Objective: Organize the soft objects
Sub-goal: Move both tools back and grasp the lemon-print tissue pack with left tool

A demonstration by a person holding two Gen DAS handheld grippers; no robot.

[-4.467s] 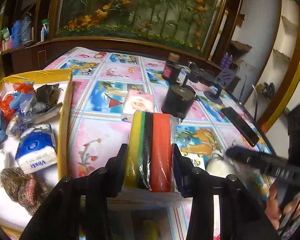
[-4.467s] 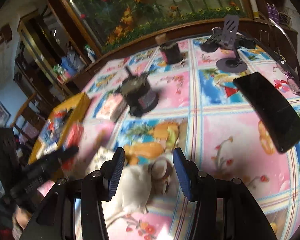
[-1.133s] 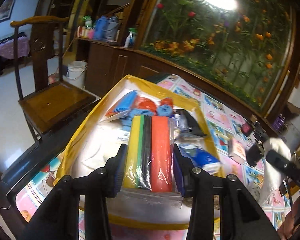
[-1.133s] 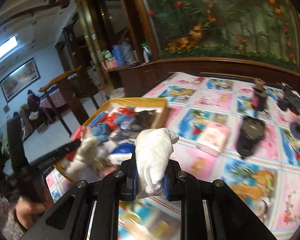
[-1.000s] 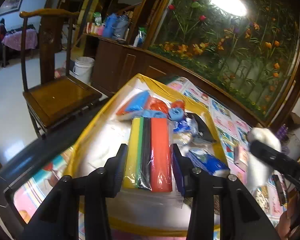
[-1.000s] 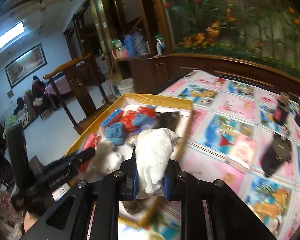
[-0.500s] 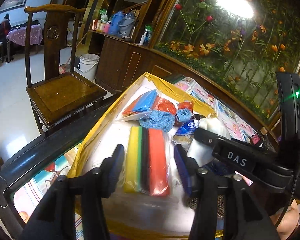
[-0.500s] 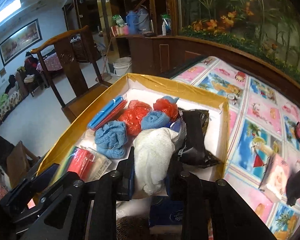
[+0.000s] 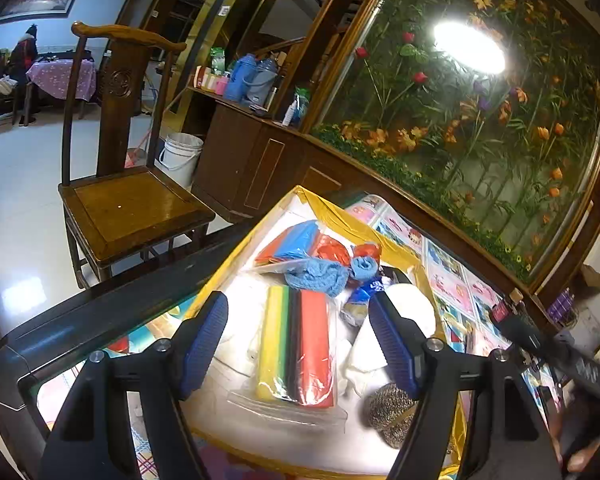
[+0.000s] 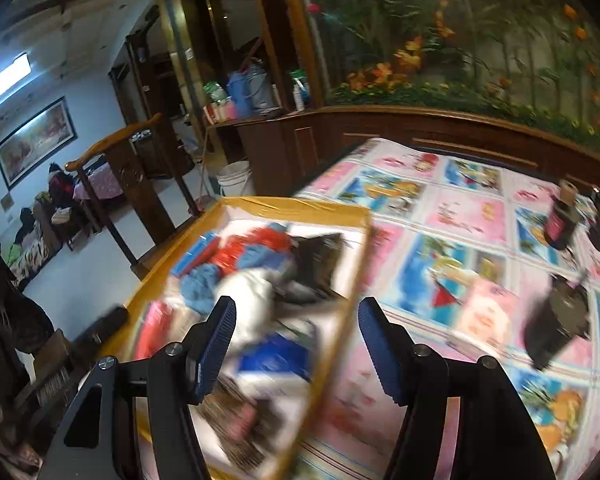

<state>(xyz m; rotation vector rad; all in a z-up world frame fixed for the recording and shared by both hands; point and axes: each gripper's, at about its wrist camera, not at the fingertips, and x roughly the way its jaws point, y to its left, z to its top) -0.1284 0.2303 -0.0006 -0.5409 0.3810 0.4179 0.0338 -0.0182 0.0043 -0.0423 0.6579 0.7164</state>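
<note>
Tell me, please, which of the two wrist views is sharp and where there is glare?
Left wrist view: sharp, sponge pack crisp, strong lamp glare on the glass. Right wrist view: motion blur smears the yellow box; only its own tool's fingers look crisp.

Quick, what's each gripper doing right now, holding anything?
Left gripper: jaws opening, holding nothing; sponge pack lies released in the yellow box.
Right gripper: jaws opening, empty.
</note>
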